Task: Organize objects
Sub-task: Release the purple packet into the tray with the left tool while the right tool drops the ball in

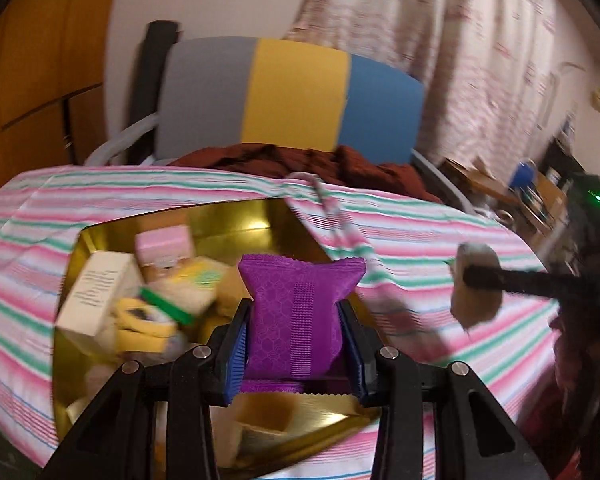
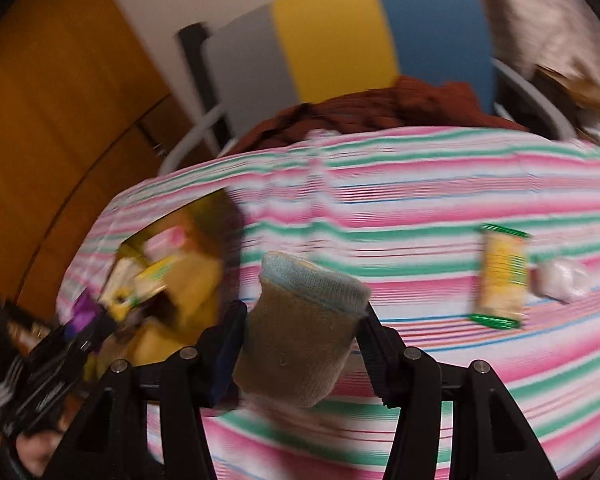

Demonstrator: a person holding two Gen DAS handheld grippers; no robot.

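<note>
My left gripper (image 1: pixel 296 320) is shut on a purple sachet (image 1: pixel 298 312), held upright above the gold tin (image 1: pixel 260 216). The tin lies on the striped cloth and holds several small boxes and packets, among them a white box (image 1: pixel 96 292) and a pink box (image 1: pixel 164 244). My right gripper (image 2: pixel 300 328) is shut on a rolled tan sock with a light blue cuff (image 2: pixel 300 328), above the cloth and right of the tin (image 2: pixel 204 280). In the left wrist view that sock (image 1: pixel 476 284) and right gripper show at the right. The left gripper (image 2: pixel 52 352) with the purple sachet (image 2: pixel 82 312) shows at lower left in the right wrist view.
A green-edged yellow packet (image 2: pixel 500 276) and a white lump (image 2: pixel 560 280) lie on the striped cloth (image 2: pixel 420 208) at the right. Behind the table stands a chair with a grey, yellow and blue back (image 1: pixel 292 96) and dark red fabric (image 1: pixel 300 164) on its seat. A blurred pink object (image 1: pixel 400 312) lies right of the tin.
</note>
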